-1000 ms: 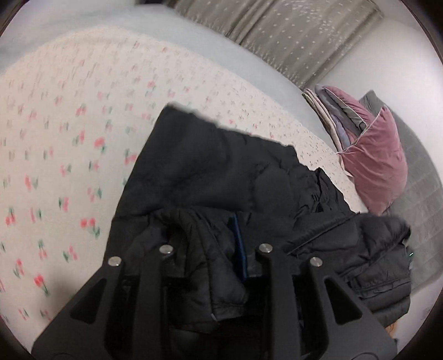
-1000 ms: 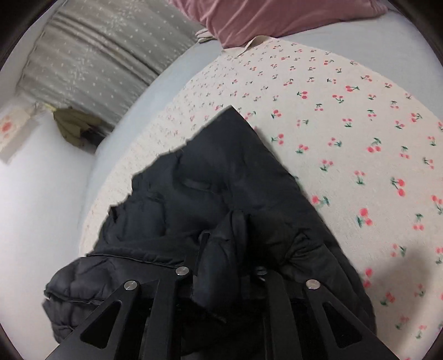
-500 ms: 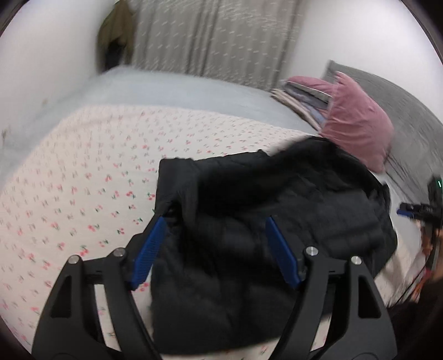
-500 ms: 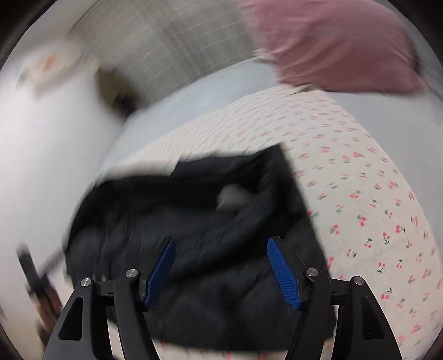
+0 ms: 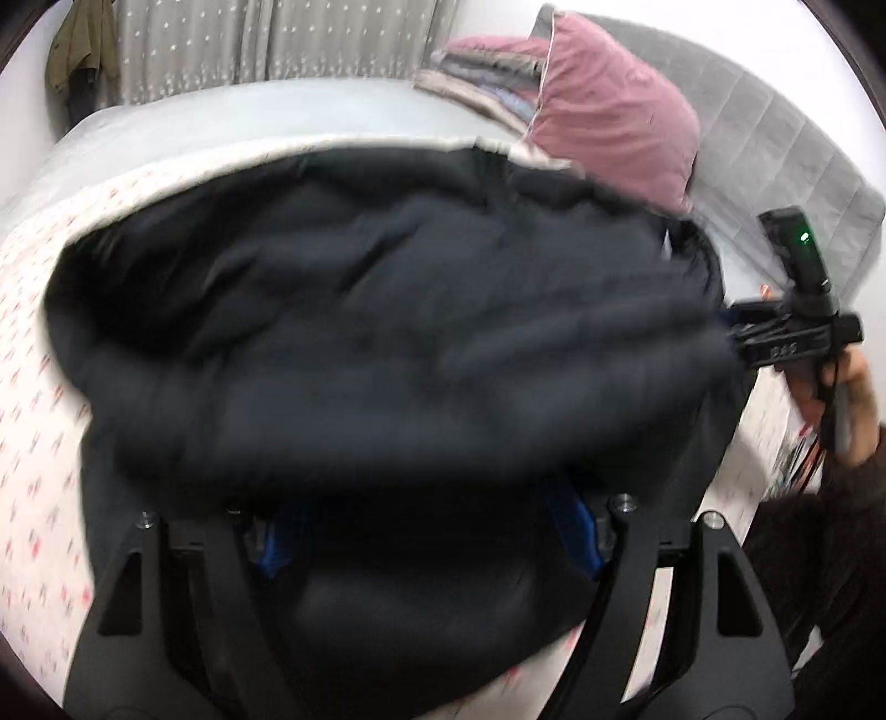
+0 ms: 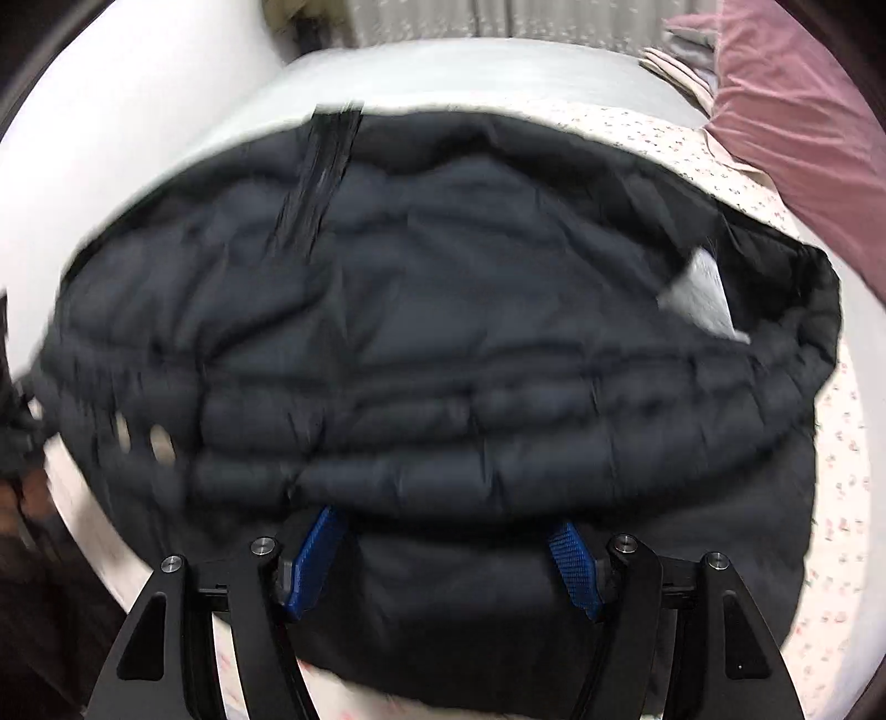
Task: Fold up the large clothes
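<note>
A black quilted puffer jacket (image 5: pixel 387 332) lies bunched on the cherry-print sheet (image 5: pixel 33 443) and fills both wrist views, blurred by motion. My left gripper (image 5: pixel 423 526) is low at the jacket's near edge, its blue pads (image 5: pixel 576 531) wide apart, with padded fabric bulging over and between them, unpinched. My right gripper (image 6: pixel 443 545) stands the same way at the jacket (image 6: pixel 443 332), blue pads (image 6: pixel 570 559) spread with fabric lying between them. A white label (image 6: pixel 703 299) shows inside the jacket at the right. In the left wrist view, the right gripper (image 5: pixel 742 332) reaches the jacket's right edge, held by a hand (image 5: pixel 853 399).
A pink velvet pillow (image 5: pixel 609 111) and a stack of folded cloth (image 5: pixel 476 61) lie at the head of the bed beside a grey padded headboard (image 5: pixel 775 155). Grey curtains (image 5: pixel 277 39) and a hanging olive garment (image 5: pixel 83 50) stand beyond the bed's far side.
A second ago both grippers were shut on jacket folds. They let go and opened, rolled upright, lifted, and now sit close against the jacket's near edge, which fills each view.
</note>
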A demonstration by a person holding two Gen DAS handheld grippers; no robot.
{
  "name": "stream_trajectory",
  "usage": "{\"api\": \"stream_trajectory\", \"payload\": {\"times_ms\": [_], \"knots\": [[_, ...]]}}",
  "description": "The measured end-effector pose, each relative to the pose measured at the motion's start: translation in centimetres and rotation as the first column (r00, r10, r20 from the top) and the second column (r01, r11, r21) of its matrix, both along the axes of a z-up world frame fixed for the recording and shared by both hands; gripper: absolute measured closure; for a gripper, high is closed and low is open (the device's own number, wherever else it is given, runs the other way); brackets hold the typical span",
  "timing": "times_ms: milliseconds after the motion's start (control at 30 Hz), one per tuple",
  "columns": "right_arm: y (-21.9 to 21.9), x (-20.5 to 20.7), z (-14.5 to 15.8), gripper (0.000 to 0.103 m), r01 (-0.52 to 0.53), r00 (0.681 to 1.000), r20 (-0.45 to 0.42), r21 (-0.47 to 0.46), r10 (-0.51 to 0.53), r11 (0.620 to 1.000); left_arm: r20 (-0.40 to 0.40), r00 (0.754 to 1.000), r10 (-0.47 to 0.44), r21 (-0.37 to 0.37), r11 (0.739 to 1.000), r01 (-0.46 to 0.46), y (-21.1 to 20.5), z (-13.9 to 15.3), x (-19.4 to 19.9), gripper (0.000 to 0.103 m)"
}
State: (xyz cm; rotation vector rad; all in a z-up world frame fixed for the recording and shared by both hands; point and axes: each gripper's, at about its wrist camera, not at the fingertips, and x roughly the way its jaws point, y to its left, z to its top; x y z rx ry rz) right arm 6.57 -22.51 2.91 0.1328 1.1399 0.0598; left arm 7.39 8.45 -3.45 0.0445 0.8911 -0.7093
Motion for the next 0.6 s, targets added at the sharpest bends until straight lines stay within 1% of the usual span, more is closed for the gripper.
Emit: {"api": "stream_trajectory", "payload": {"times_ms": [67, 133, 167, 200, 233, 267, 300, 333, 367, 400, 433, 500, 567, 600], "knots": [[-0.8, 1.7, 0.7, 0.033, 0.044, 0.998, 0.053, 0.049, -0.047, 0.998, 0.015, 0.999, 0.034, -0.064, 0.997, -0.033, -0.4, 0.7, 1.8, 0.027], [-1.7, 3.2, 1.1, 0.033, 0.082, 0.990, 0.105, 0.096, -0.092, 0.992, -0.003, 0.994, 0.113, -0.143, 0.983, -0.112, -0.1, 0.8, 4.1, 0.027], [-2.6, 4.1, 1.4, 0.033, 0.109, 0.978, 0.162, 0.129, -0.129, 0.986, -0.013, 0.987, 0.160, -0.174, 0.972, -0.160, 0.3, 0.7, 5.2, 0.027], [-3.4, 4.6, 1.8, 0.033, 0.142, 0.963, 0.208, 0.146, -0.170, 0.979, -0.021, 0.967, 0.253, -0.207, 0.945, -0.252, 1.3, 0.6, 6.7, 0.027], [-4.2, 4.9, 2.1, 0.033, 0.177, 0.944, 0.251, 0.159, -0.213, 0.971, -0.025, 0.946, 0.324, -0.219, 0.921, -0.321, 2.1, 0.5, 7.5, 0.027], [-5.8, 5.1, 2.5, 0.033, 0.235, 0.902, 0.321, 0.194, -0.289, 0.952, -0.039, 0.915, 0.403, -0.226, 0.888, -0.400, 3.2, 0.2, 8.3, 0.027], [-6.8, 5.0, 2.7, 0.033, 0.272, 0.873, 0.352, 0.220, -0.337, 0.937, -0.062, 0.883, 0.465, -0.233, 0.853, -0.466, 4.3, 0.0, 9.0, 0.027], [-8.4, 4.7, 2.8, 0.033, 0.334, 0.837, 0.365, 0.248, -0.407, 0.909, -0.073, 0.868, 0.491, -0.236, 0.837, -0.493, 5.0, -0.1, 9.2, 0.027], [-9.8, 4.1, 2.8, 0.033, 0.384, 0.809, 0.363, 0.271, -0.463, 0.883, -0.081, 0.850, 0.520, -0.236, 0.819, -0.524, 6.1, -0.1, 9.3, 0.027], [-10.7, 3.5, 2.8, 0.033, 0.409, 0.788, 0.365, 0.292, -0.496, 0.865, -0.075, 0.838, 0.540, -0.222, 0.810, -0.542, 6.8, 0.1, 9.1, 0.027], [-11.8, 2.6, 2.9, 0.033, 0.427, 0.769, 0.368, 0.312, -0.522, 0.849, -0.065, 0.831, 0.552, -0.201, 0.809, -0.553, 7.3, 0.4, 8.9, 0.027], [-12.9, 1.5, 3.3, 0.033, 0.448, 0.767, 0.359, 0.294, -0.532, 0.844, -0.029, 0.821, 0.571, -0.159, 0.808, -0.567, 8.5, 1.5, 7.7, 0.027], [-13.6, -0.2, 3.8, 0.033, 0.457, 0.772, 0.360, 0.259, -0.524, 0.851, -0.011, 0.826, 0.563, -0.149, 0.816, -0.558, 9.7, 2.2, 6.5, 0.027], [-13.3, -1.5, 4.0, 0.033, 0.455, 0.779, 0.358, 0.242, -0.515, 0.857, -0.008, 0.836, 0.549, -0.139, 0.827, -0.544, 10.2, 2.3, 5.9, 0.027]]}}
